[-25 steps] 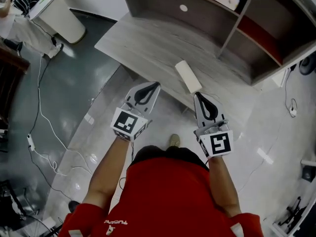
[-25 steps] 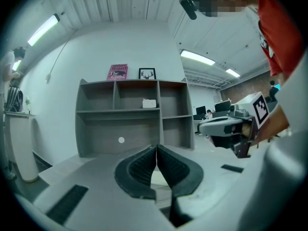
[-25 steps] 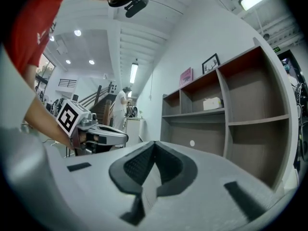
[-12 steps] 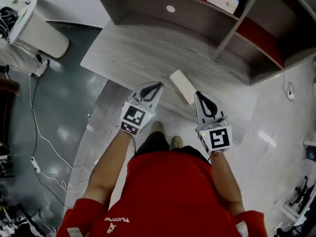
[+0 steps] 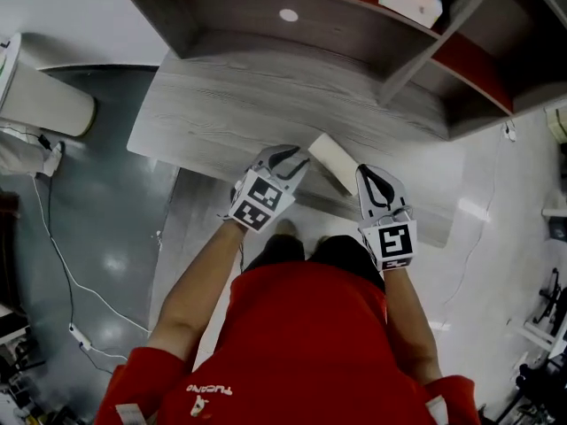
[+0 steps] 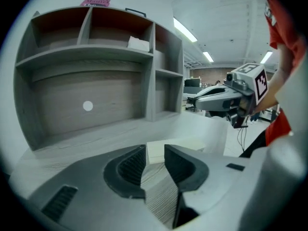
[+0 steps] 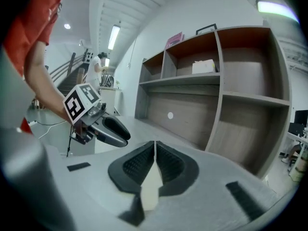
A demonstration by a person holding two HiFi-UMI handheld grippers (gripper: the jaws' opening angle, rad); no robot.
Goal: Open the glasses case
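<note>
A: Where's the glasses case (image 5: 335, 163)?
B: At the desk's (image 5: 230, 104) front edge. There my left gripper (image 5: 285, 159) is opening its jaws toward it, nothing pinched yet, likely to steady it. My right gripper (image 5: 376, 184) is closed, empty.

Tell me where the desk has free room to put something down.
The desk is bare across its left and middle, from the front edge to the shelf. Only the front right is crowded: the case lies there, with the left gripper, jaws opening just short of it, and the shut right gripper beside it.
</note>
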